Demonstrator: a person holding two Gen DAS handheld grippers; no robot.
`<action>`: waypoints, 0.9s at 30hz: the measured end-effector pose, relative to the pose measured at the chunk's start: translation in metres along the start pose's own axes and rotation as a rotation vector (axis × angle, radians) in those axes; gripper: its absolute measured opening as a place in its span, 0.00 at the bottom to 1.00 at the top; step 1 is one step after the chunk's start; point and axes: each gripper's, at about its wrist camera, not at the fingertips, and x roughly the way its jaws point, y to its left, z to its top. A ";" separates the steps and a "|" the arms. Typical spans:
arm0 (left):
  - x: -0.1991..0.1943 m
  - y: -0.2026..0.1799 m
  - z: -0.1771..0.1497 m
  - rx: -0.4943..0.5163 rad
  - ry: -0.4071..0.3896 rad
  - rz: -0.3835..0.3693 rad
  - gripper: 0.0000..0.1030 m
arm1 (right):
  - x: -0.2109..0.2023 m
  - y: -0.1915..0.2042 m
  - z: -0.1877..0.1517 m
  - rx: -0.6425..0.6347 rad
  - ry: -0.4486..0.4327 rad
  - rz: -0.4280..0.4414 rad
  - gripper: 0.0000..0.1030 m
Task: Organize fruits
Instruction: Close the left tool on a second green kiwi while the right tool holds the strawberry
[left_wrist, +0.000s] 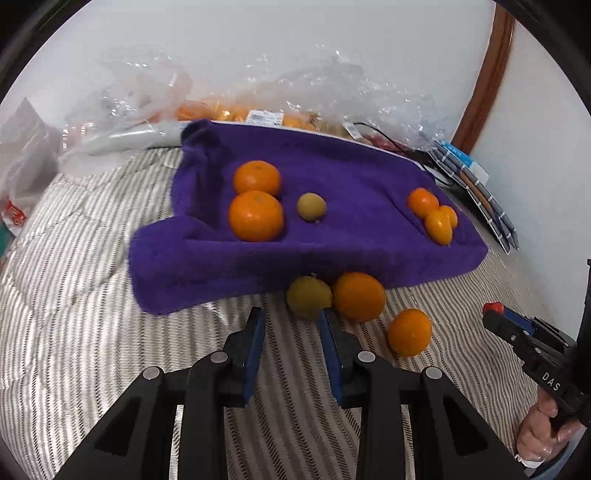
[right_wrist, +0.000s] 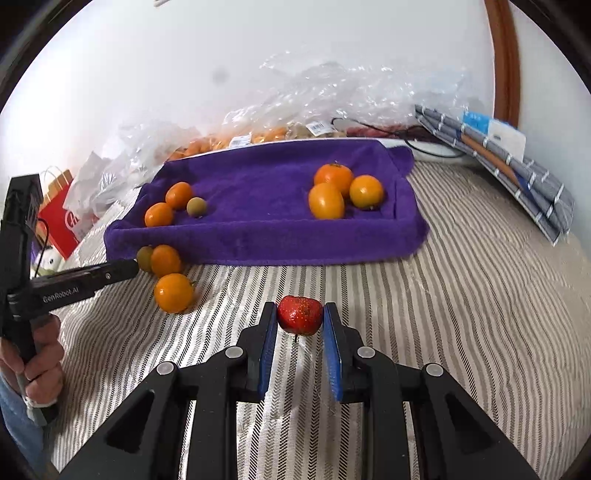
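Left wrist view: left hand-held gripper (left_wrist: 291, 319) nearly closed, empty, nosing toward greenish fruit (left_wrist: 308, 295) beside purple towel tray (left_wrist: 332, 254). Three fruits outside.

Right wrist view: right hand-held gripper (right_wrist: 300, 314) clamped on red strawberry (right_wrist: 299, 314) above striped bed (right_wrist: 461, 295); six fruits already trayed.

A striped bedcover (right_wrist: 461, 295) carries a purple towel-draped tray (right_wrist: 258, 243), three loose fruits (right_wrist: 173, 292) and plastic bags (left_wrist: 147, 92).
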 end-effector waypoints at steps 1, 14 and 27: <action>0.003 -0.002 0.001 0.004 0.012 0.003 0.28 | 0.000 -0.002 0.000 0.007 0.001 0.012 0.24; 0.021 -0.025 0.012 0.058 0.028 0.091 0.35 | -0.001 -0.018 -0.003 0.097 -0.002 0.079 0.24; 0.021 -0.016 0.013 0.010 -0.001 0.057 0.25 | 0.001 -0.023 -0.004 0.120 0.004 0.150 0.24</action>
